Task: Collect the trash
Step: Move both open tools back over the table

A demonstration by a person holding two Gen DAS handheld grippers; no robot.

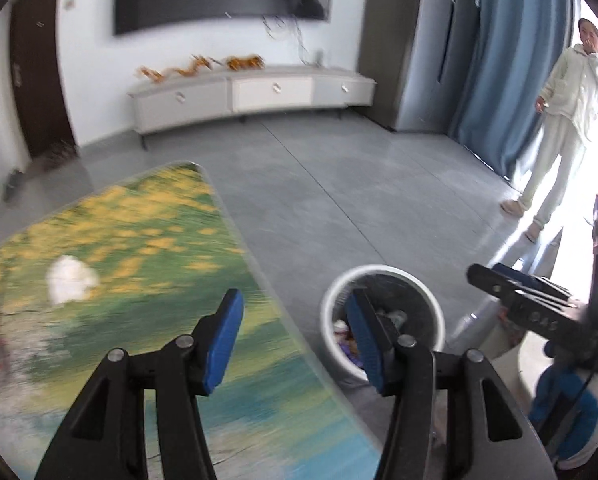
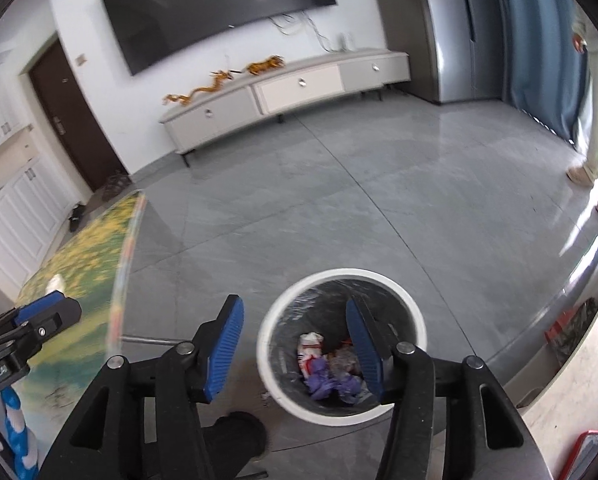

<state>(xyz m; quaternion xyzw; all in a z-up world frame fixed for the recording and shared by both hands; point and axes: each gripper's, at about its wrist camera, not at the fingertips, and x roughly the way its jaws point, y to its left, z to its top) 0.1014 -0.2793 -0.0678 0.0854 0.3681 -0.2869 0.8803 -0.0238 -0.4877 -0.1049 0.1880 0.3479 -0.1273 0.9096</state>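
A crumpled white tissue lies on the tabletop, which bears a green and yellow landscape print; the tissue is blurred in the left wrist view and shows only as a small white scrap near the far edge in the right wrist view. The bin stands on the grey floor just beside the tabletop's edge, white-rimmed with a dark liner, holding purple, white and red scraps. The left gripper hangs over the tabletop's edge, fingers spread wide and gripping nothing. The right gripper hovers above the bin, fingers also wide apart and bare. Farther off, a TV stand runs along the wall under a TV, and a person in white stands by the blue curtain
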